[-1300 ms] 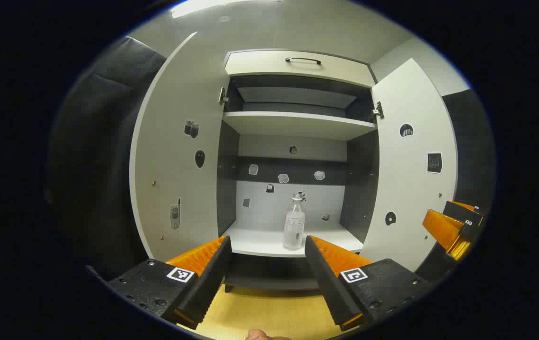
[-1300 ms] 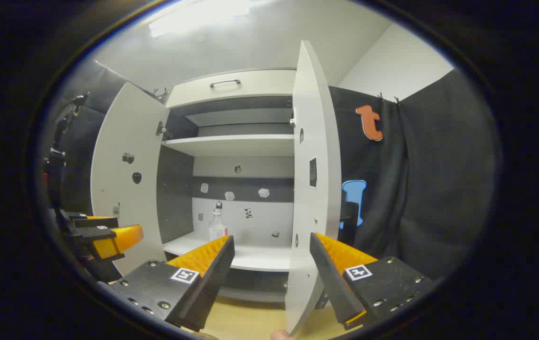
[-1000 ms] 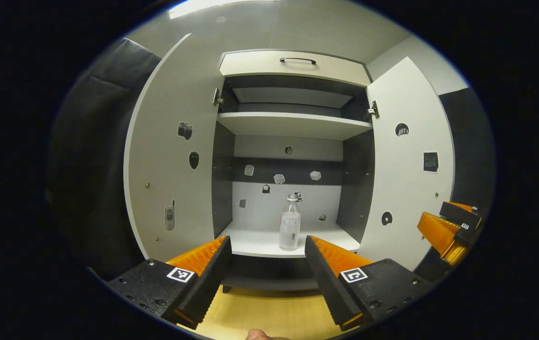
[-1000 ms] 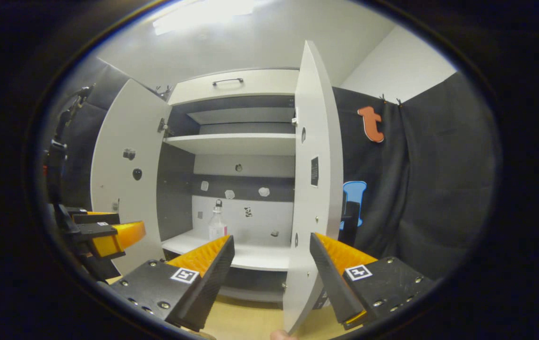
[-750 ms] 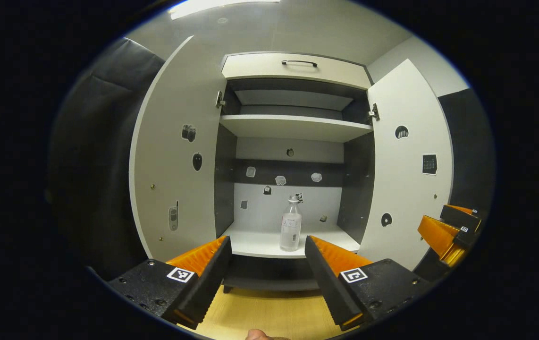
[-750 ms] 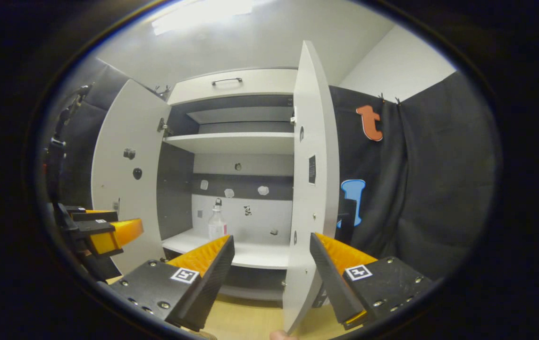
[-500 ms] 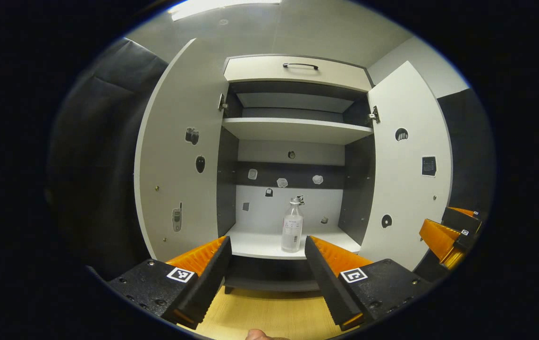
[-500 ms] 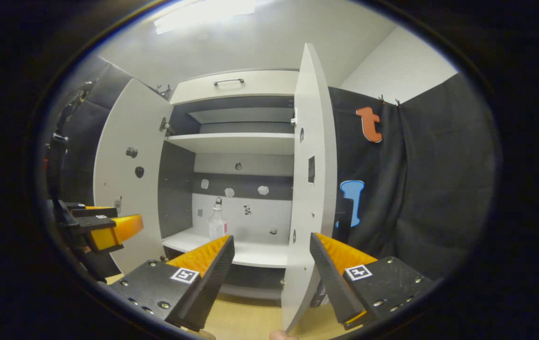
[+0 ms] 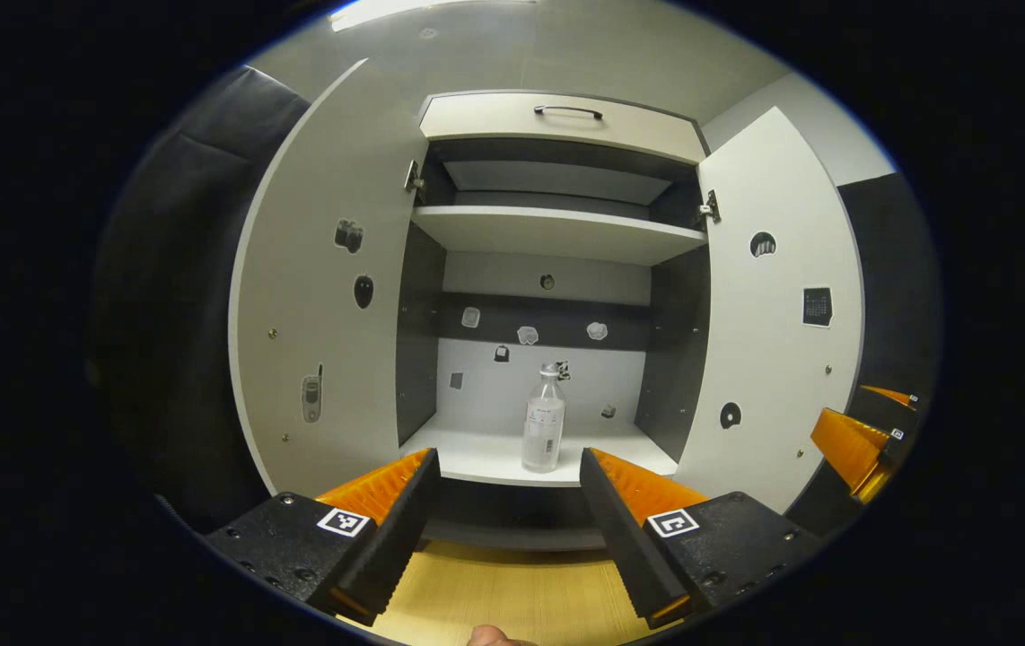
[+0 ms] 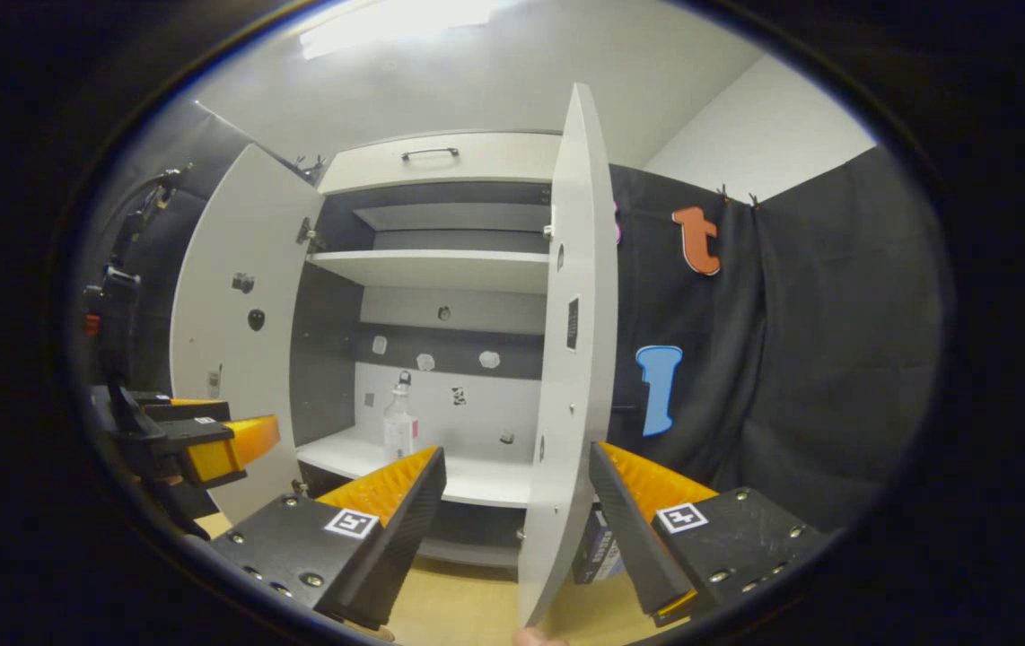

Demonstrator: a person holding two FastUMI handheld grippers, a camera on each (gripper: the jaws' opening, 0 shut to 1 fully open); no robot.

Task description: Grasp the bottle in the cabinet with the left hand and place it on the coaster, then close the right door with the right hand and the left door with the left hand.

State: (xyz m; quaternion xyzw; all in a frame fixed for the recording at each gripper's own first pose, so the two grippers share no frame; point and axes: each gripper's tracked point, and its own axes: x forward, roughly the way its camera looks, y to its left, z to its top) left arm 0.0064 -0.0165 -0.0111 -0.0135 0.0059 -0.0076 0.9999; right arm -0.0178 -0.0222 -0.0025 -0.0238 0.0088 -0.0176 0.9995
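We are facing the cabinet (image 9: 557, 233) with both doors swung wide, and the bottle (image 9: 543, 429) stands upright on the lower shelf (image 9: 486, 458), near its front edge, a touch right of centre. In the left gripper view our left gripper (image 9: 503, 511) sits at six o'clock, jaws spread wide with nothing between them, well short of the shelf; the bottle shows up in the gap between its fingers at about twelve o'clock from them. The left door (image 9: 324, 296) fills the nine o'clock side, the right door (image 9: 773, 323) the three o'clock side, both dotted with small stickers, and more stickers mark the back wall behind the bottle. At four o'clock in this view we catch the right gripper (image 9: 862, 440) beside the right door's lower edge. Over in the right gripper view, the right gripper (image 10: 517, 511) is also spread open and empty, and the right door (image 10: 571, 359) stands almost edge-on straight ahead, its lower edge running down between the fingers, though we cannot tell whether either finger touches it. The bottle (image 10: 398, 423) sits at eleven o'clock from those fingers, deep on the shelf. At nine o'clock the left gripper (image 10: 198, 440) hangs in front of the left door (image 10: 234, 332). A wooden surface (image 9: 494, 601) lies below the cabinet.
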